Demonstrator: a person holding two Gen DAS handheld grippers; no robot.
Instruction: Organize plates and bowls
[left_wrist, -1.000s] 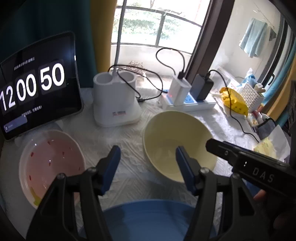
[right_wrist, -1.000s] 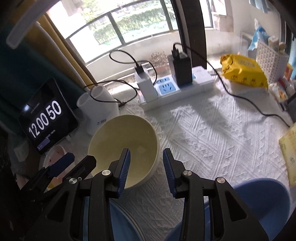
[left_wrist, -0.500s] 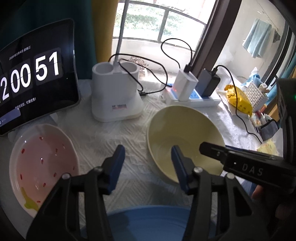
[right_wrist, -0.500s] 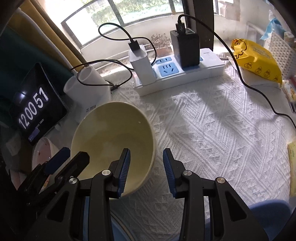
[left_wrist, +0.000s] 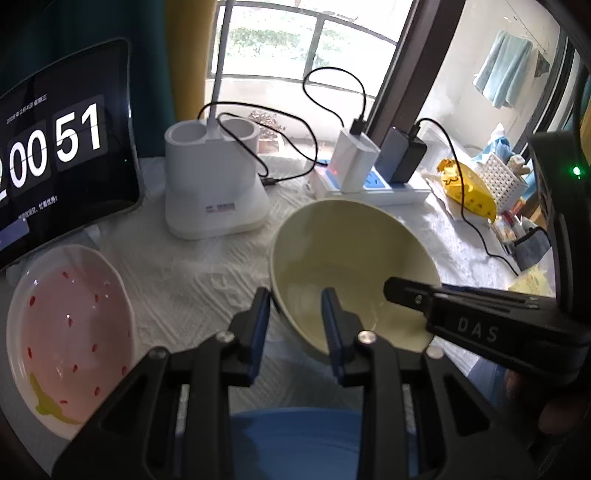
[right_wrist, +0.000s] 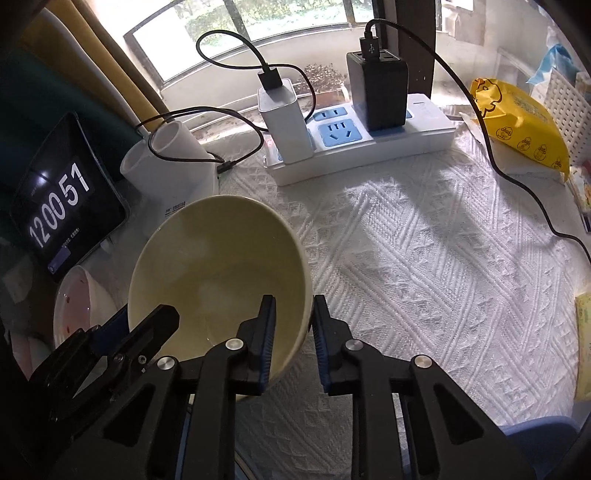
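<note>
A pale yellow bowl (left_wrist: 351, 258) stands on the white cloth; it also shows in the right wrist view (right_wrist: 218, 266). My left gripper (left_wrist: 295, 321) is open, its jaws either side of the bowl's near left rim. My right gripper (right_wrist: 291, 325) is open, straddling the bowl's right rim, one finger inside, one outside. A pink strawberry-pattern plate (left_wrist: 70, 332) lies at the left, also seen in the right wrist view (right_wrist: 74, 306). A blue dish (left_wrist: 291, 443) sits under my left gripper.
A tablet clock (left_wrist: 55, 155), a white holder (left_wrist: 214, 184) and a power strip (right_wrist: 365, 147) with chargers and cables stand behind the bowl. A yellow packet (right_wrist: 517, 129) and white basket (left_wrist: 502, 181) lie at the right. Another blue dish (right_wrist: 539, 439) sits near right.
Both grippers moved forward onto the yellow bowl's rim. The left gripper's jaws narrowed. The right gripper now straddles the rim.
</note>
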